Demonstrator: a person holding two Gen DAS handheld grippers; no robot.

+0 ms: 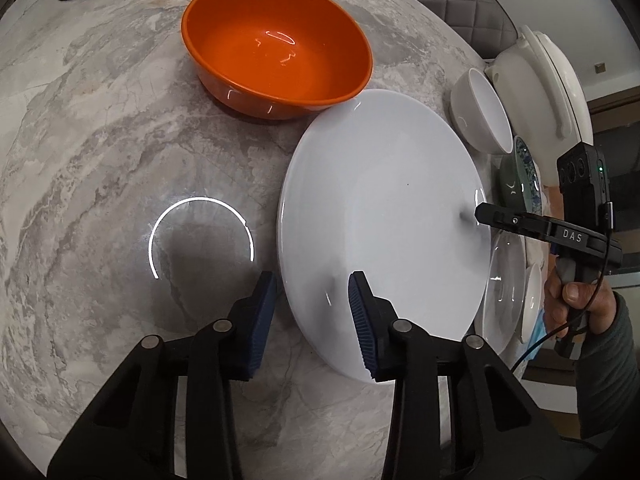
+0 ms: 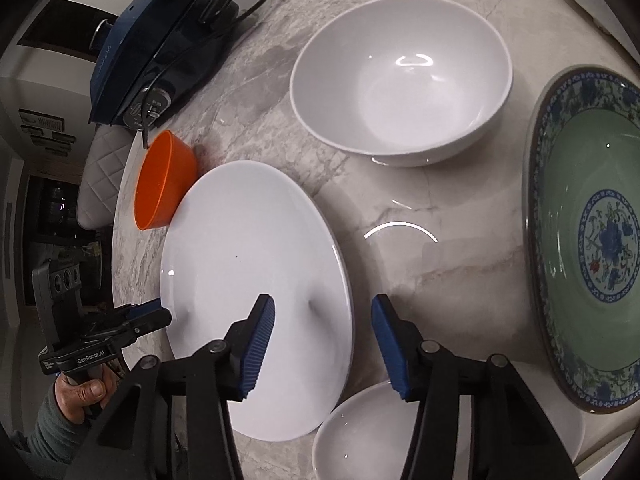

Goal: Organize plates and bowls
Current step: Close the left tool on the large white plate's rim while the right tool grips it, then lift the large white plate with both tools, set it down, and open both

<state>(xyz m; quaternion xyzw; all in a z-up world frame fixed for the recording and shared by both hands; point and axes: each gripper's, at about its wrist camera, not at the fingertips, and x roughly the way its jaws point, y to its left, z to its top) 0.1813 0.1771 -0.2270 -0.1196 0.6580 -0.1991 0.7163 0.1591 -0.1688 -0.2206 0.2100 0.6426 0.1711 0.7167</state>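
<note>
A large white plate (image 1: 380, 216) lies on the marble table (image 1: 100, 140); it also shows in the right wrist view (image 2: 248, 280). My left gripper (image 1: 312, 312) is open and straddles the plate's near-left rim, one finger over the plate, one beside it. My right gripper (image 2: 324, 344) is open and straddles the plate's opposite rim; it shows from the side in the left wrist view (image 1: 486, 213). An orange bowl (image 1: 276, 44) sits just beyond the plate, touching its rim. A white bowl (image 2: 404, 76) and a green patterned plate (image 2: 588, 240) lie to the right.
A small white dish (image 2: 360, 436) sits below my right gripper. A white lidded pot (image 1: 536, 84) and a small white bowl (image 1: 480, 112) stand at the table's right edge. A dark blue appliance with cables (image 2: 160, 48) lies at the far side. Grey chairs stand around.
</note>
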